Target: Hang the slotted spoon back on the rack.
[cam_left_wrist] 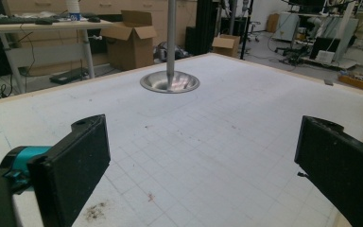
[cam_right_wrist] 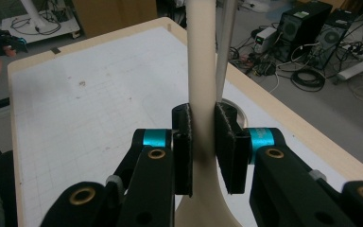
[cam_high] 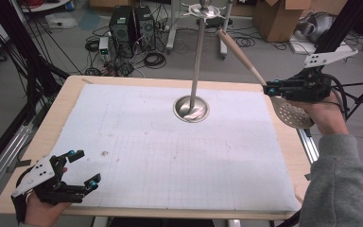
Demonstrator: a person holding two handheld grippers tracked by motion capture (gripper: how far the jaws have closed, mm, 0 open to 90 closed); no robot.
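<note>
So far I have the slotted spoon (cam_high: pixel 264 84) picked up: my right tool (cam_high: pixel 267 88) is pinching its pale wooden handle (cam_right_wrist: pixel 202 85), with the jaws pressed flat on both sides of it in the right gripper view. In the high view the spoon hangs in the air over the far right edge of the counter (cam_high: pixel 66 101), its perforated metal bowl (cam_high: pixel 290 113) low beside my right hand and the handle slanting up toward the top of the metal stand (cam_high: pixel 199 56). The handle's tip looks close to the hooked rack (cam_high: pixel 207 11) at the stand's head, though I cannot tell whether it touches.

My left tool (cam_high: pixel 86 167) is spread wide and holds nothing; it hovers at the near left corner of the white mat (cam_left_wrist: pixel 208 137), well apart from the stand's round base (cam_left_wrist: pixel 169 82).

I judge the grasp and lift done. What is left, as I read it, is bringing the handle end to a hook, then letting go.
</note>
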